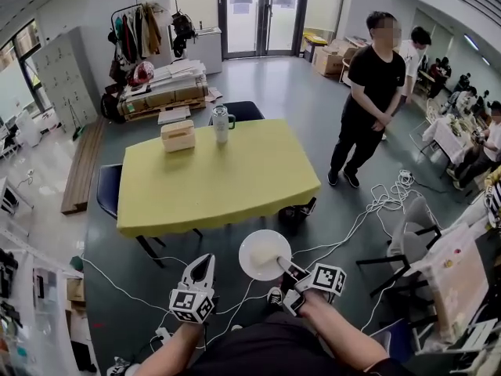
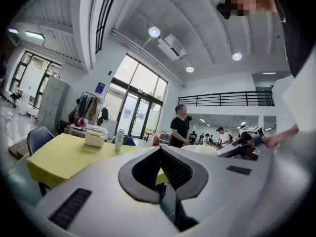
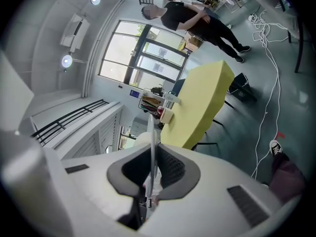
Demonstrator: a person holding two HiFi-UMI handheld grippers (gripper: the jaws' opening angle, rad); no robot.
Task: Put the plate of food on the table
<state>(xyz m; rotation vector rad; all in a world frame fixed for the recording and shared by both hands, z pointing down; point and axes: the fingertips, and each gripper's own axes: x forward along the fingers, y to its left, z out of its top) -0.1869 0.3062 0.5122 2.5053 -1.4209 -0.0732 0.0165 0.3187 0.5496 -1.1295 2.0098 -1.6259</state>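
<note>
A white plate [image 1: 263, 254] with a pale heap of food on it hangs in the air just in front of the near edge of the yellow table [image 1: 235, 186]. My right gripper [image 1: 285, 268] is shut on the plate's near right rim. In the right gripper view the plate [image 3: 153, 132] shows edge-on as a thin white line between the pads of the right gripper [image 3: 152, 169]. My left gripper [image 1: 204, 260] is lower left of the plate, apart from it, with its jaws together and holding nothing. In its own view the left gripper [image 2: 164, 175] points toward the yellow table [image 2: 59, 154].
A cardboard box [image 1: 178, 135] and a metal can [image 1: 221, 124] stand at the table's far edge. Dark chairs [image 1: 109, 190] sit at its left and far sides. White cables [image 1: 368, 210] trail over the floor. A person in black [image 1: 368, 92] stands to the right.
</note>
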